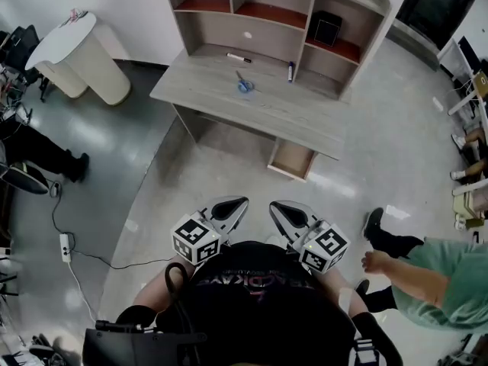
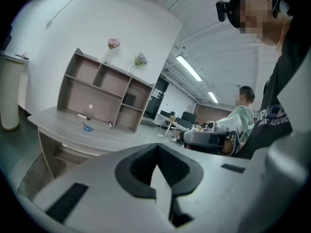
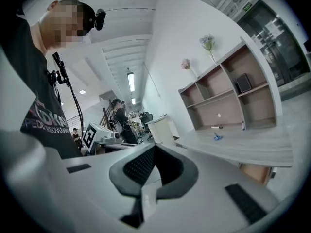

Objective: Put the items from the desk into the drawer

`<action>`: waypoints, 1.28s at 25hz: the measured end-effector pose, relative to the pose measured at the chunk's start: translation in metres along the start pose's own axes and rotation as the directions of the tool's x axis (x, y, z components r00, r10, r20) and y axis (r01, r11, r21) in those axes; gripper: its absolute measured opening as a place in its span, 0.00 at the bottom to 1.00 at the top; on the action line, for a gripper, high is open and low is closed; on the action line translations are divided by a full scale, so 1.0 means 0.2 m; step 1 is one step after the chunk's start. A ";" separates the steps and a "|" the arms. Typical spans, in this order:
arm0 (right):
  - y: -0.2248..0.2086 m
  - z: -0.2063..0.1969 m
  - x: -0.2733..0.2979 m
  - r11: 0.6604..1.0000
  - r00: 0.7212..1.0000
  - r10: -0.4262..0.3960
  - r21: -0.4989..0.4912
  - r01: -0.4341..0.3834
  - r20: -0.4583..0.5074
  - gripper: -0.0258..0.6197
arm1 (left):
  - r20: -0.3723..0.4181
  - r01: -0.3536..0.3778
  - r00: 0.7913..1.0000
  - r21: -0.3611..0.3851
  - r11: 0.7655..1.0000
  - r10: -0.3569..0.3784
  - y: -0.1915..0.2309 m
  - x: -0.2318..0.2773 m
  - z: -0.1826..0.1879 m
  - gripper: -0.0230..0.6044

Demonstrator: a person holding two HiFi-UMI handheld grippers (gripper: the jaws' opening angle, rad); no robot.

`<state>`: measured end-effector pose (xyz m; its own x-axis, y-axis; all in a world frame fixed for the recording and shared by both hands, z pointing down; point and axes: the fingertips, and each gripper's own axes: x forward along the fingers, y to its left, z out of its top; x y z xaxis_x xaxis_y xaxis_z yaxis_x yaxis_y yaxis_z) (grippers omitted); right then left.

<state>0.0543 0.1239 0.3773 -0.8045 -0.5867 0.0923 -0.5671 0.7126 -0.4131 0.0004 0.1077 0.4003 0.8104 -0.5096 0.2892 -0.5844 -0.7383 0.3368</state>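
Far ahead stands the grey desk [image 1: 229, 105] with a shelf hutch. On its top lie a white-and-black marker [image 1: 239, 57], a small blue item [image 1: 244, 85] and a dark pen [image 1: 290, 71]. The desk's drawer [image 1: 291, 160] hangs pulled out at the front right. Both grippers are held close to the person's chest, well short of the desk. My left gripper [image 1: 238, 203] is shut with nothing in it, and so is my right gripper [image 1: 278, 207]. The left gripper view shows its pads [image 2: 141, 166] meeting, with the blue item [image 2: 87, 127] far off.
A white round-topped stand [image 1: 80, 56] is left of the desk. A black box [image 1: 326, 27] sits on a hutch shelf. A person in green [image 1: 427, 273] stands close on the right. A power strip and cable [image 1: 67, 242] lie on the floor at left.
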 end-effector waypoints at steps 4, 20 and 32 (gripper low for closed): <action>0.01 0.01 0.00 1.000 1.000 0.026 0.007 -0.026 0.007 0.07 | -0.004 0.000 1.000 -0.003 1.000 0.000 0.00 0.00 0.00 0.05; -0.07 0.03 0.05 0.999 0.999 -0.021 0.024 0.020 0.026 0.07 | -0.002 -0.026 1.000 0.002 1.000 0.026 0.10 -0.01 0.02 0.05; -0.07 0.05 0.18 0.998 0.998 -0.052 0.027 0.051 0.019 0.07 | 0.013 -0.021 1.000 -0.018 1.000 0.021 0.23 -0.07 0.06 0.05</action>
<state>0.0353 0.0883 0.3781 -0.7706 -0.6299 0.0968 -0.6027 0.6708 -0.4322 -0.0379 0.0752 0.4010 0.7982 -0.5311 0.2843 -0.6021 -0.7192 0.3468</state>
